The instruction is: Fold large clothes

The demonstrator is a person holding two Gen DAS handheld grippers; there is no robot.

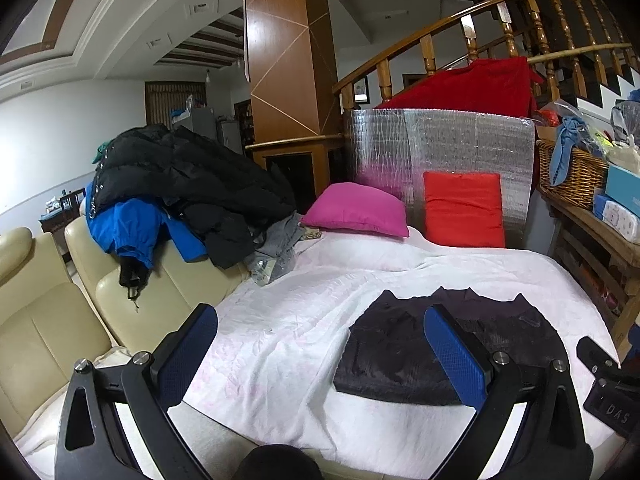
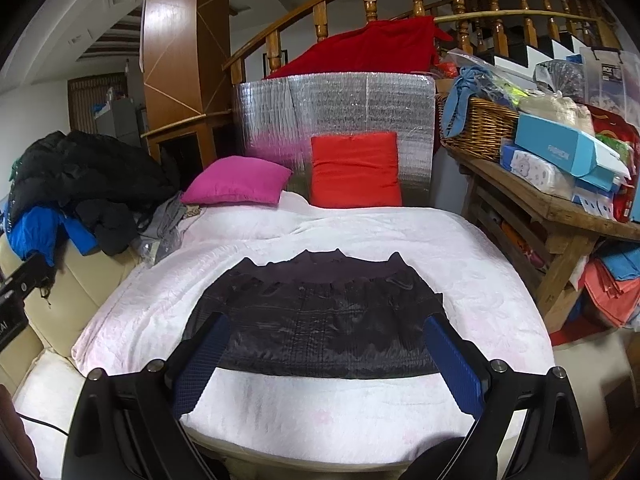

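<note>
A dark quilted garment (image 2: 316, 316) lies folded into a flat block on the white blanket (image 2: 320, 224), near its front edge. It also shows in the left wrist view (image 1: 400, 344). My right gripper (image 2: 326, 324) is open and empty, held above the garment's near edge. My left gripper (image 1: 320, 316) is open and empty, to the left of the garment, over the blanket (image 1: 280, 320). Part of the right gripper's body (image 1: 608, 384) shows at the right edge of the left wrist view.
A pile of black and blue jackets (image 1: 172, 188) lies on the cream sofa back (image 1: 48, 312) at left. Pink (image 2: 236, 184) and red (image 2: 354, 172) cushions lean against a silver foil board (image 2: 340, 104). A wooden table (image 2: 560, 208) with basket and boxes stands at right.
</note>
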